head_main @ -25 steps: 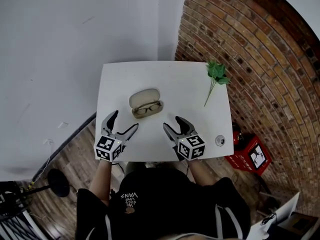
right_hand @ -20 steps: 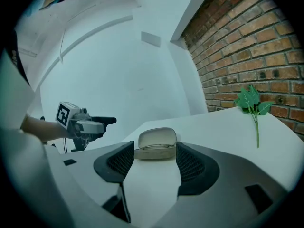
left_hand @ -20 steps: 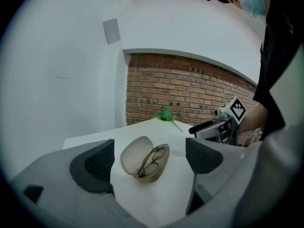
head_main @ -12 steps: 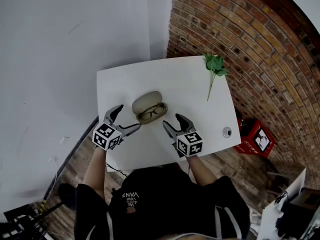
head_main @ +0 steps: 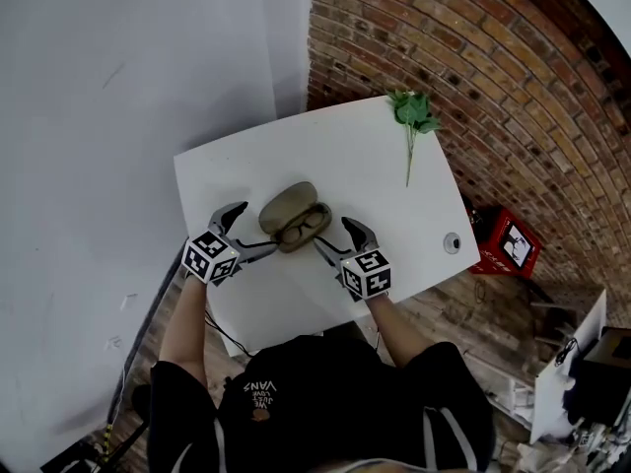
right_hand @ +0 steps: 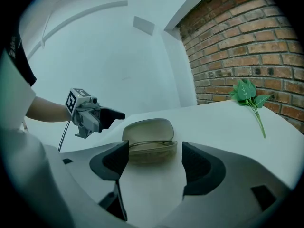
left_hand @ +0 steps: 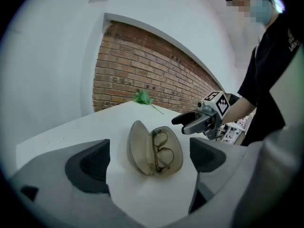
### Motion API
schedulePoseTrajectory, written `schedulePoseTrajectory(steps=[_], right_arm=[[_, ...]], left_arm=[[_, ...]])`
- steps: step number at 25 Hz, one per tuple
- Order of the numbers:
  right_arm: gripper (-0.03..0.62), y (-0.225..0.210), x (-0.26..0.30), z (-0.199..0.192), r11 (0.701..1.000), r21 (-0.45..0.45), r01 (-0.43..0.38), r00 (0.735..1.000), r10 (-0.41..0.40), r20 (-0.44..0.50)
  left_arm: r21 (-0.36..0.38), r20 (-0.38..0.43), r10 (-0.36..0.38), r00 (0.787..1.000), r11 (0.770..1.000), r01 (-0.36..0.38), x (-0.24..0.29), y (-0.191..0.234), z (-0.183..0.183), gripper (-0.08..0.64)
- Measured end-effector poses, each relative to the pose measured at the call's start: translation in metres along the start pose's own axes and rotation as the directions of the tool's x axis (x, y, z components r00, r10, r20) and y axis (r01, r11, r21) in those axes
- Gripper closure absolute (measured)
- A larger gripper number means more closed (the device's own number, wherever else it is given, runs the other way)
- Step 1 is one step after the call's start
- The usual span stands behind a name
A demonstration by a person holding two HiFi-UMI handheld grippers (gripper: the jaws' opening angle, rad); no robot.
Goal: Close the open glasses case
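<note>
A beige glasses case (head_main: 295,216) lies open on the white table (head_main: 375,166), its lid (head_main: 288,201) tipped back and a pair of glasses (head_main: 304,227) in the base. My left gripper (head_main: 251,231) sits just left of the case and its jaws are opening with nothing between them. My right gripper (head_main: 331,233) sits just right of it, jaws also opening and empty. In the left gripper view the case (left_hand: 155,147) lies just beyond the left gripper (left_hand: 148,149), with the right gripper (left_hand: 187,124) behind. In the right gripper view the case (right_hand: 149,139) faces the right gripper (right_hand: 155,151).
A green leafy sprig (head_main: 411,116) lies at the table's far right corner by the brick wall (head_main: 473,57). A small round object (head_main: 453,242) sits near the table's right edge. A red crate (head_main: 508,246) stands on the floor beyond that edge.
Both grippers have moved forward and down towards the case and now flank it closely. Their jaws stand wider than before. The case has not moved on the table.
</note>
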State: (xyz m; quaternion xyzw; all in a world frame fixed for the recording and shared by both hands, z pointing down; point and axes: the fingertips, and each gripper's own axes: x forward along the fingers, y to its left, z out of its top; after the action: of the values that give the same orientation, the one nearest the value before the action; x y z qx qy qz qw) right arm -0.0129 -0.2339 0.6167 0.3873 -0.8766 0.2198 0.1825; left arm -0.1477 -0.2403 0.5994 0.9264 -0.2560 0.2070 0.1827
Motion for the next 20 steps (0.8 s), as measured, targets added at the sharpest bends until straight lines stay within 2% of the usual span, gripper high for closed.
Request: schedulePoseTrajectory(steps=[4,9,13,16,20], right_arm=[[0.248,0.002,0.013,-0.003,1.000,-0.023,-0.008,1.000,0.007,-0.024],[0.199,0.008,0.024,-0.010,0.997,-0.061,-0.048,0.997,0.045,-0.061],[0.196,0.010,0.026,-0.012,0.995,-0.053,-0.087,0.994,0.083,-0.070],[0.196,0.011,0.028,-0.014,0.994,-0.046,-0.103,0.992,0.100,-0.077],[0.196,0.011,0.029,-0.015,0.993,-0.040,-0.109,0.992,0.106,-0.074]], left_arm=[[-0.031,-0.013,-0.104,0.995,0.994,0.103,0.013,0.003,-0.009,0.040],[-0.046,-0.027,-0.177,0.984,0.983,0.176,0.023,0.002,-0.014,0.037],[-0.051,-0.060,-0.252,0.966,0.967,0.249,0.028,-0.009,-0.016,0.037],[-0.054,-0.056,-0.274,0.960,0.961,0.271,0.029,-0.015,-0.013,0.037],[-0.046,-0.055,-0.267,0.962,0.963,0.265,0.029,-0.017,-0.012,0.037]])
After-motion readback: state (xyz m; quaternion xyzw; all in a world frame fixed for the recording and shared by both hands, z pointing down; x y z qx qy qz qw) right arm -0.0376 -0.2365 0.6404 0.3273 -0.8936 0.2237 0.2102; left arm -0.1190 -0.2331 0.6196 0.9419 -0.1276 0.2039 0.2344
